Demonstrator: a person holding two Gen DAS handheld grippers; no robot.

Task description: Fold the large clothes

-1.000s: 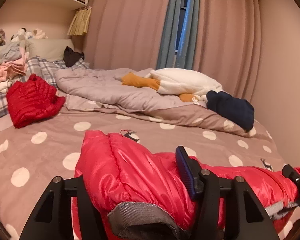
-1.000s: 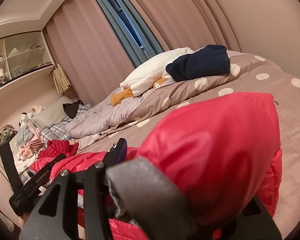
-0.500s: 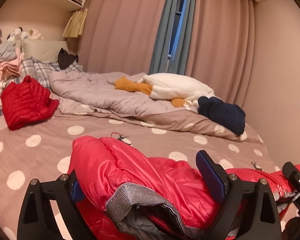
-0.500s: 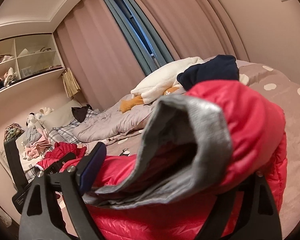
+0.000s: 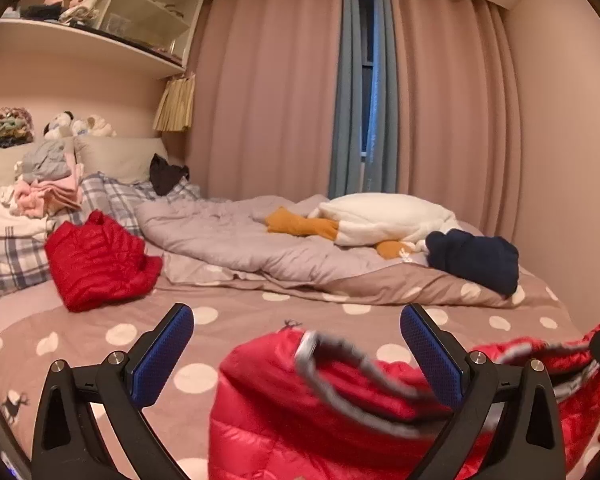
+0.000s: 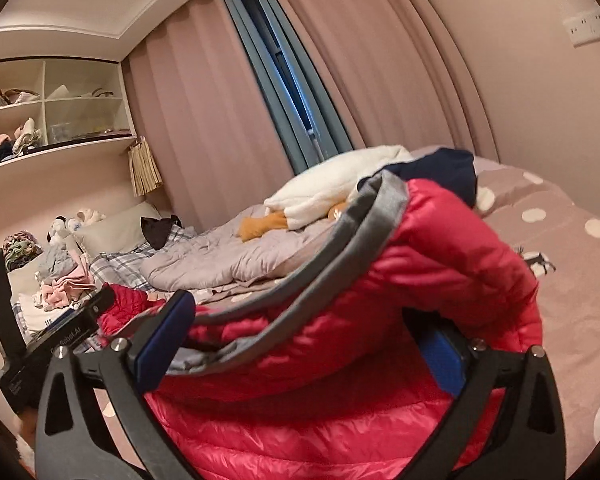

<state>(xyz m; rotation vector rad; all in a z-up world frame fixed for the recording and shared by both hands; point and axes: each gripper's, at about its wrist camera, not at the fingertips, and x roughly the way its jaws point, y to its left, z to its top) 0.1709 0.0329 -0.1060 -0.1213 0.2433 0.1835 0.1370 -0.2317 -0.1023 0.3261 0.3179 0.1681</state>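
The red jacket lies on the bed, its long axis running across from one hand-held gripper to the other. In the left wrist view it sits just ahead of and below the left hand-held gripper, toward that gripper's right finger. In the right wrist view a grey-edged fold of it bulges up between the fingers of the right hand-held gripper, so the right is the nearer.

Both stand wide, their jaws having just been opening. The left pads press on nothing; the right ones sit beside the cloth and hold none of it.

A second ago both were narrower, clamped on the jacket's grey cuffs; now the cloth has dropped free and both grippers sit higher.
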